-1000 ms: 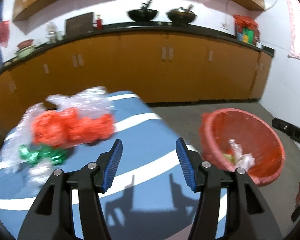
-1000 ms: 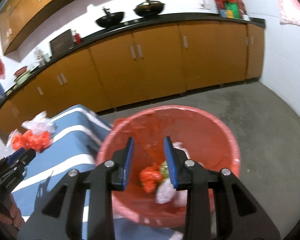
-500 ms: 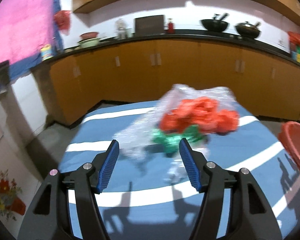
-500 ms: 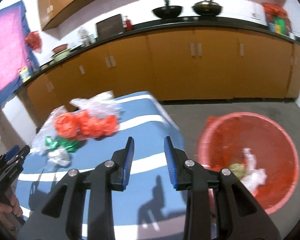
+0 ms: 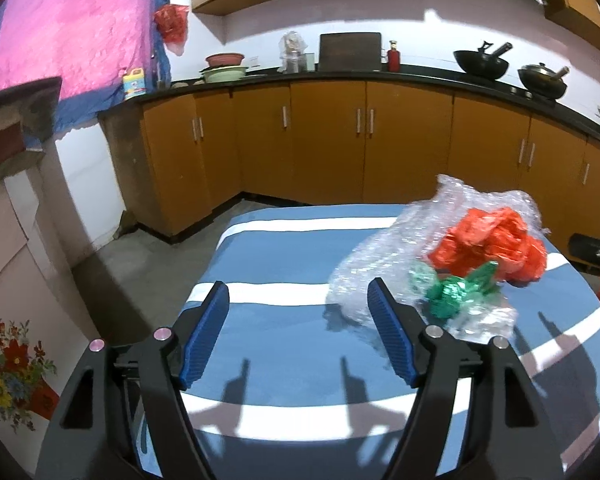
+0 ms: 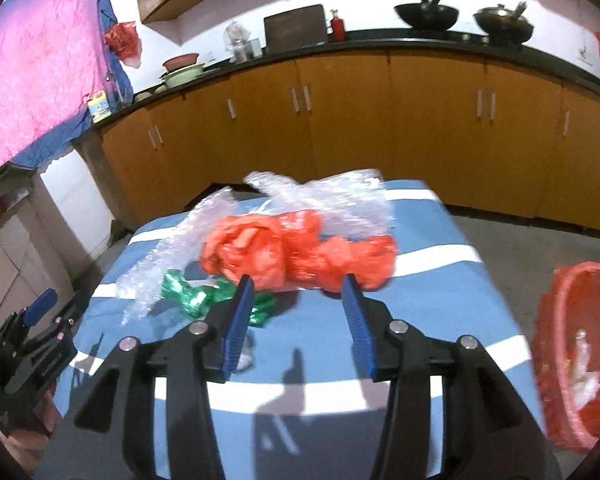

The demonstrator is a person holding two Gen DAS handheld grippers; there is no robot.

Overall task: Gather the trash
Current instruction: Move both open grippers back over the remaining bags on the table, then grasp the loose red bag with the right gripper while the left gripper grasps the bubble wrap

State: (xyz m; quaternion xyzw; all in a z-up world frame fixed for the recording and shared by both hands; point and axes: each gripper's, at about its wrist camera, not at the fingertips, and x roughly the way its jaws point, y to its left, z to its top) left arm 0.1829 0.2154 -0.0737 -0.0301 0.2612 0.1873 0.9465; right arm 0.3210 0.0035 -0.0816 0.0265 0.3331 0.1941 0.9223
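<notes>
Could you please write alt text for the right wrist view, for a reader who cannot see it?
The open, empty right gripper points at crumpled red plastic on a blue-and-white striped table, with bubble wrap behind and green foil to the left. A red bin holding trash stands right of the table.

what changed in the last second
Both tongs swung from the red bin back toward the trash pile on the table; right tongs and left tongs have just been opening, nothing between them. Pile and bin stayed put.
</notes>
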